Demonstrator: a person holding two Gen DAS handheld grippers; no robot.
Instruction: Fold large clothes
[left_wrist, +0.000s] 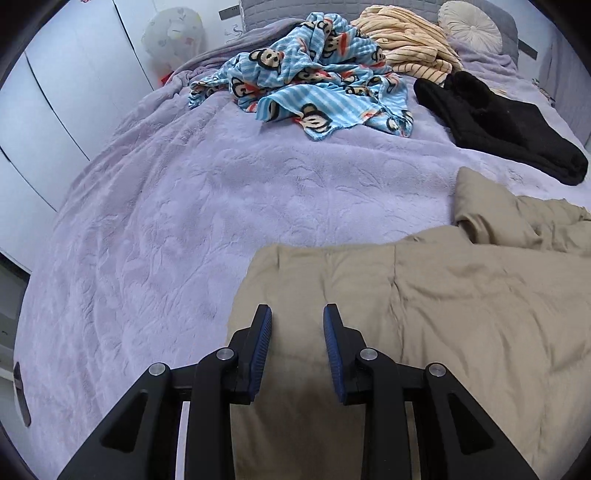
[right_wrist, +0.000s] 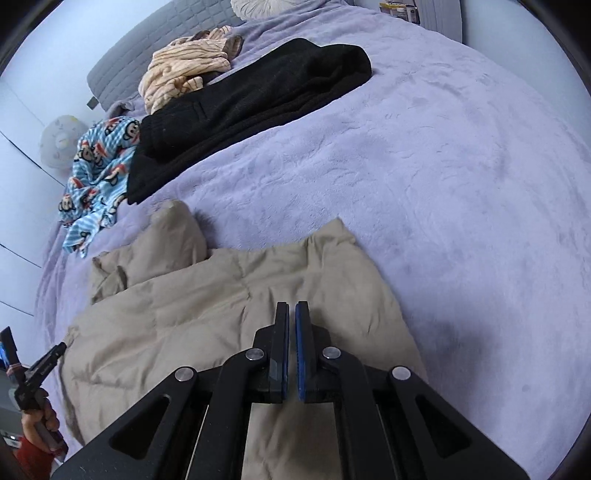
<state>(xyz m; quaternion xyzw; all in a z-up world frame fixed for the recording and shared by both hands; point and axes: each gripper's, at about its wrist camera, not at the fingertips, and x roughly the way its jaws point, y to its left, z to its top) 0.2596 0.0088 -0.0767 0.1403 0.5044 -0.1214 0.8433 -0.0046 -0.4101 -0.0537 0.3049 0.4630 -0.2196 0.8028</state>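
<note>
A khaki padded garment (left_wrist: 443, 314) lies rumpled on the lavender bed cover (left_wrist: 166, 221), near the bed's front edge. My left gripper (left_wrist: 297, 314) hovers over its left end, open, with nothing between the blue pads. In the right wrist view the same khaki garment (right_wrist: 207, 306) spreads below my right gripper (right_wrist: 292, 306). Its jaws stand almost together with only a thin slit and no cloth in it. At that view's lower left a hand (right_wrist: 40, 421) in a red sleeve holds the other gripper.
Further back lie a black garment (left_wrist: 498, 122), a blue monkey-print blanket (left_wrist: 314, 85) and a cream striped garment (left_wrist: 406, 40). A round cushion (left_wrist: 469, 22) sits by the grey headboard. White wardrobe doors (left_wrist: 55, 92) stand left of the bed.
</note>
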